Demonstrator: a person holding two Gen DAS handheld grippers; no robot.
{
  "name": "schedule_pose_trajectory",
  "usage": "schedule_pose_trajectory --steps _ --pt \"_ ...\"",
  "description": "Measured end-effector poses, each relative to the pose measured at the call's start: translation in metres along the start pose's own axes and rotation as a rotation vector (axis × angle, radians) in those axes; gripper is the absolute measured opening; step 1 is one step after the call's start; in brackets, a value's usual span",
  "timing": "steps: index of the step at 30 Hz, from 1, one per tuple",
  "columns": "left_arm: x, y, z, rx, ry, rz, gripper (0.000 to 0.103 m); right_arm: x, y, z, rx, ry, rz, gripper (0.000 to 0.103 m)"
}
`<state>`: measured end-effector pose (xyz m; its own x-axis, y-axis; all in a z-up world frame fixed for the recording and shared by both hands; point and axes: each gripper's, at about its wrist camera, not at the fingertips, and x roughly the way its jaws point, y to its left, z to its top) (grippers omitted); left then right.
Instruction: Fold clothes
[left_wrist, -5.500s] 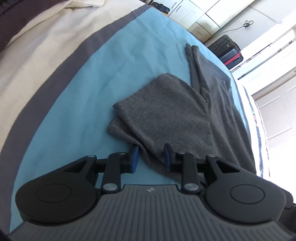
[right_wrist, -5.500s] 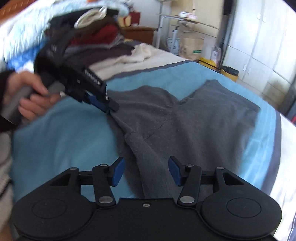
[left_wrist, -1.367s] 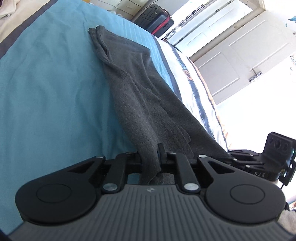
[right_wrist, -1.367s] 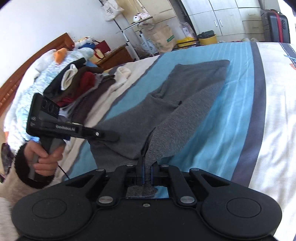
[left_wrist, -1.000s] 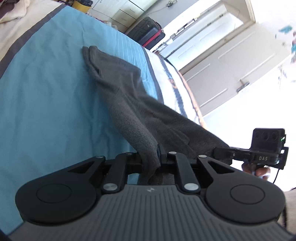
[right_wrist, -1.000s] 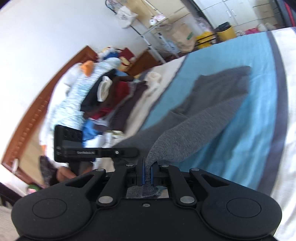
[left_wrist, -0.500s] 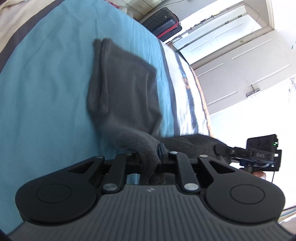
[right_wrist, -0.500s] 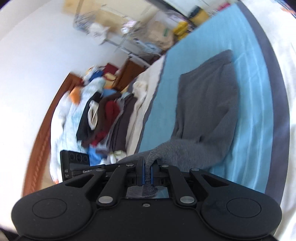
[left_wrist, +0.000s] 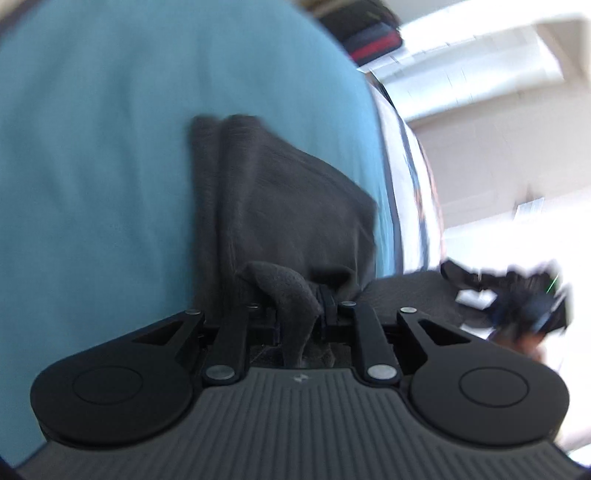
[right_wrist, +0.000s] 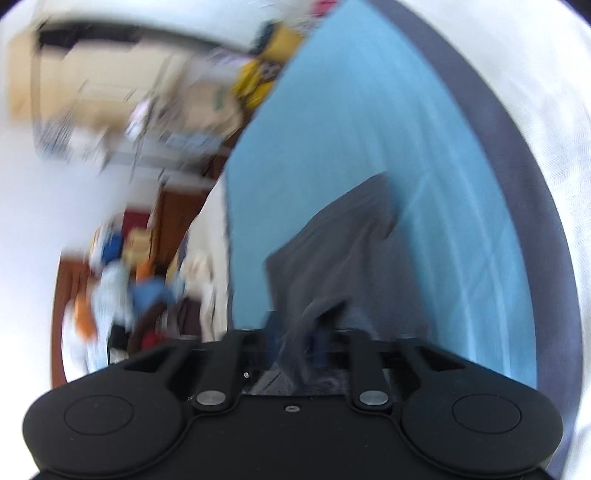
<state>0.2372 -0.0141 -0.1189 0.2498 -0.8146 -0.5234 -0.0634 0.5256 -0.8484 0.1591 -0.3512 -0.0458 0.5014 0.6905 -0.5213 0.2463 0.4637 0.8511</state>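
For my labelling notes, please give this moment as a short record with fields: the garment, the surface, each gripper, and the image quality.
garment: grey garment, far part lying on the bed, near end lifted
surface: blue bedcover
left gripper: shut on a fold of the garment
right gripper: cloth runs between the fingers; blur hides how tightly they close
background: pile of clothes, dark suitcase
image quality: both views motion-blurred, right wrist view worse
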Motion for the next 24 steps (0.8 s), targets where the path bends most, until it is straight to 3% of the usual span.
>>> schedule_pose_trajectory --steps 2,5,8,12,15,17,18,20,24 --pt "0.000 0.009 0.000 -0.020 -0.020 -0.055 0.015 0.001 -0.008 0.008 0.015 -0.038 0.006 0.046" --pt "-0.012 -0.011 -0.019 0.251 -0.098 -0.039 0.015 -0.017 -0.017 0.005 -0.029 -0.108 0.035 0.046" --pt "-0.023 -0.019 -0.035 0.343 -0.141 -0.055 0.018 -0.037 -0.030 0.000 -0.086 -0.128 0.051 0.047" --pt "-0.030 -0.013 -0.037 0.318 -0.168 -0.148 0.023 -0.047 -0.040 -0.004 -0.159 -0.110 0.052 0.048" --pt "-0.032 0.005 -0.030 0.190 -0.194 -0.222 0.033 -0.041 -0.043 -0.010 -0.207 -0.072 0.076 0.048" --pt "-0.036 0.018 -0.024 0.098 -0.214 -0.275 0.048 -0.032 -0.041 -0.014 -0.244 -0.041 0.074 0.048" --pt "-0.036 0.024 -0.017 0.061 -0.218 -0.303 0.048 -0.027 -0.040 -0.016 -0.262 -0.025 0.066 0.048" --pt "-0.045 0.018 -0.019 0.103 -0.237 -0.322 0.049 -0.014 -0.034 -0.020 -0.296 0.010 0.043 0.048" --pt "-0.052 -0.007 -0.023 0.308 -0.253 -0.155 0.052 0.007 -0.027 -0.023 -0.329 0.055 0.023 0.048"
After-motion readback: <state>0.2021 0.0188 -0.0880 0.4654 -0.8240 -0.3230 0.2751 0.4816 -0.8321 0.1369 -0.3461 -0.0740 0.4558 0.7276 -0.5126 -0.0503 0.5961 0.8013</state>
